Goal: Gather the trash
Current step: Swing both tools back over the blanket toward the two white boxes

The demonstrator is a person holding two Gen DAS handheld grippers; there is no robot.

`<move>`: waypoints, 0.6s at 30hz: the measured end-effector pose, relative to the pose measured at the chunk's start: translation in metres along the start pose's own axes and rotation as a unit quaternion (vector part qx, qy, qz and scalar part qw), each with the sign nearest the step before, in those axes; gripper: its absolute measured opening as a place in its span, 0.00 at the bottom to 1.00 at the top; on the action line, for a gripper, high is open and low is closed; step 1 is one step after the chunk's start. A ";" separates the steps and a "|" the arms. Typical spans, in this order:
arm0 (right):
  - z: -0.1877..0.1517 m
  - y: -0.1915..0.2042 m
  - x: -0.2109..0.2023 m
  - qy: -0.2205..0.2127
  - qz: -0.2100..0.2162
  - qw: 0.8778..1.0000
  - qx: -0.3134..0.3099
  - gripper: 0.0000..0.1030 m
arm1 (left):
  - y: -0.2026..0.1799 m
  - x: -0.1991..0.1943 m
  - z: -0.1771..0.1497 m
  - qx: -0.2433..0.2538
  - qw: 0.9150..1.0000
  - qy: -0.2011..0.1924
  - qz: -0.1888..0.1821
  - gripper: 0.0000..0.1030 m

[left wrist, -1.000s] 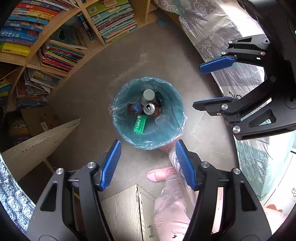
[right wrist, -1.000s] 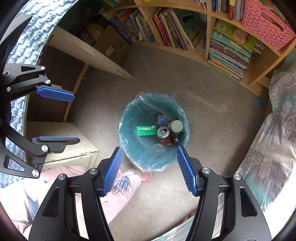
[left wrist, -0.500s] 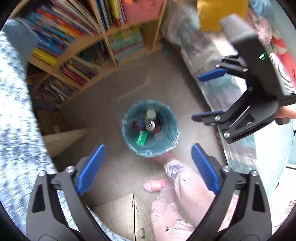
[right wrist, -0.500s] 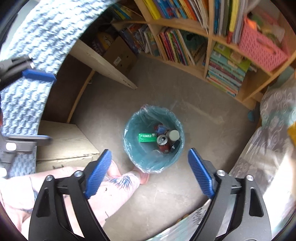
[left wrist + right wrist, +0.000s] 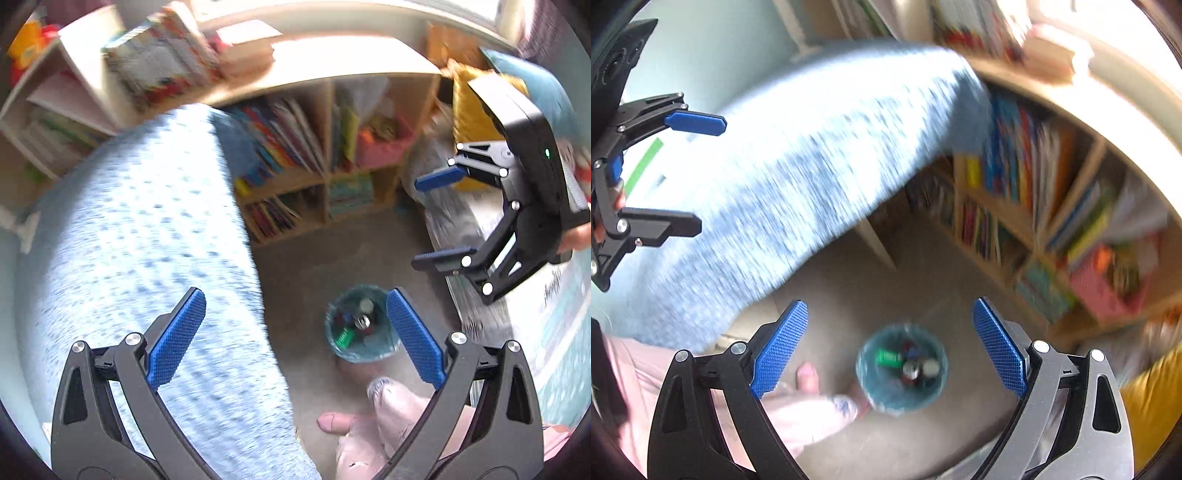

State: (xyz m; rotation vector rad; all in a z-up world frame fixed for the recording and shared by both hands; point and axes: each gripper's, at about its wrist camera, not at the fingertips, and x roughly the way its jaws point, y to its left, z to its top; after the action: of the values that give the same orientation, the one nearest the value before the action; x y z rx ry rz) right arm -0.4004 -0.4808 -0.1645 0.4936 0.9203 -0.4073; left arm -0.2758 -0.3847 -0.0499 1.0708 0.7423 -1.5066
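In the left wrist view, a blurred blue-white knitted fabric (image 5: pixel 147 236) fills the left half of the frame. At the bottom, the left gripper (image 5: pixel 295 336) has its jaws opening, far apart, with nothing between the pads. Right of the middle, low in the frame, the trash bin (image 5: pixel 364 325) with a teal bag stands on the grey floor (image 5: pixel 306 269); it holds a can, a green pack and some other pieces (too small to name). At the right edge the right gripper (image 5: pixel 436 218) has its jaws opening too, and it carries nothing.

In the right wrist view the bin (image 5: pixel 903 369) sits at the lower middle, between the blue pads and far below them.

I judge that a drop into the bin is finished. The next move calls for finding new trash, which I cannot see in these frames.
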 end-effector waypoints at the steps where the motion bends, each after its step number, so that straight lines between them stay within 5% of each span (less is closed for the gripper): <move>1: 0.018 0.011 -0.005 -0.015 0.005 1.000 -0.021 0.88 | 0.012 -0.013 -0.003 -0.016 1.000 -0.010 0.011 0.93; 7: 0.101 0.076 -0.004 -0.032 0.052 0.989 -0.138 0.92 | 0.077 -0.073 -0.036 -0.086 0.992 -0.044 0.082 0.93; 11: 0.138 0.144 0.014 -0.030 0.086 0.969 -0.230 0.92 | 0.115 -0.104 -0.073 -0.141 0.981 -0.046 0.126 0.93; 18: 0.176 0.261 0.036 -0.029 0.148 0.916 -0.372 0.92 | 0.177 -0.162 -0.164 -0.262 0.943 -0.040 0.202 0.93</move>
State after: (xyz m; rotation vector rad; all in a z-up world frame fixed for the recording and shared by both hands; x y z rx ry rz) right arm -0.1274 -0.3717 -0.0452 -0.0860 0.8526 0.2161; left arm -0.0656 -0.2111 0.0492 0.6951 0.7549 -0.9205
